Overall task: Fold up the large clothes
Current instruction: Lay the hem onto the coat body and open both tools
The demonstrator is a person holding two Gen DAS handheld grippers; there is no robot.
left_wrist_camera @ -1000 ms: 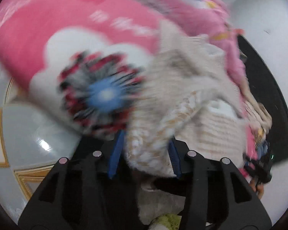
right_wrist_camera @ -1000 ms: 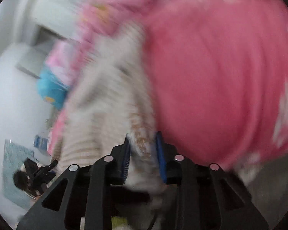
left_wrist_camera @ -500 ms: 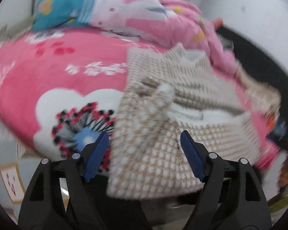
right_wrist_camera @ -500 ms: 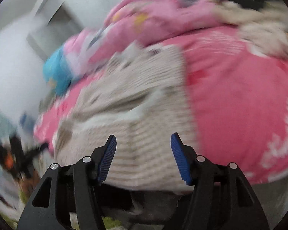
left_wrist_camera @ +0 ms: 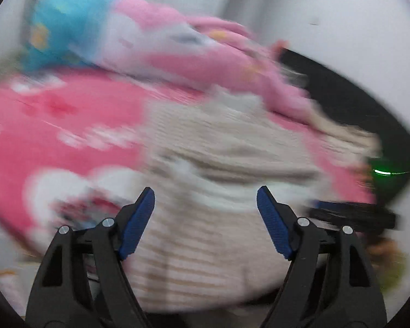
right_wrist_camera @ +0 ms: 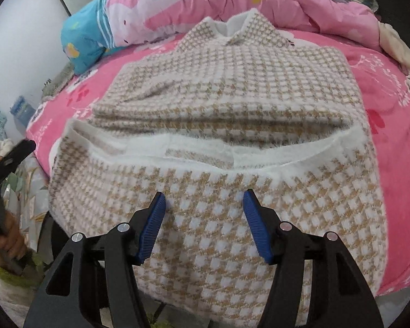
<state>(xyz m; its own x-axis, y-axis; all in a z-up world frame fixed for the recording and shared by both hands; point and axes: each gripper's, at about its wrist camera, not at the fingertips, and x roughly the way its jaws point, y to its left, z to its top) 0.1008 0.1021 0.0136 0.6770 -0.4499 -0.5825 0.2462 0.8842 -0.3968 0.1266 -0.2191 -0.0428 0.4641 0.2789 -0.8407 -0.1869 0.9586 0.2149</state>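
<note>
Sweater: I see the houndstooth sweater folded, hem doubled up, on the pink blanket.
Left gripper: jaws spread, empty.
Right gripper: jaws spread, nothing pinched.

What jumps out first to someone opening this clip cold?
The beige-and-white houndstooth sweater, folded bottom-up across the middle of the bright pink bedspread. Behind it, a heaped pink quilt and a blue pillow at the far end. The right gripper hangs open over the near fold.
</note>
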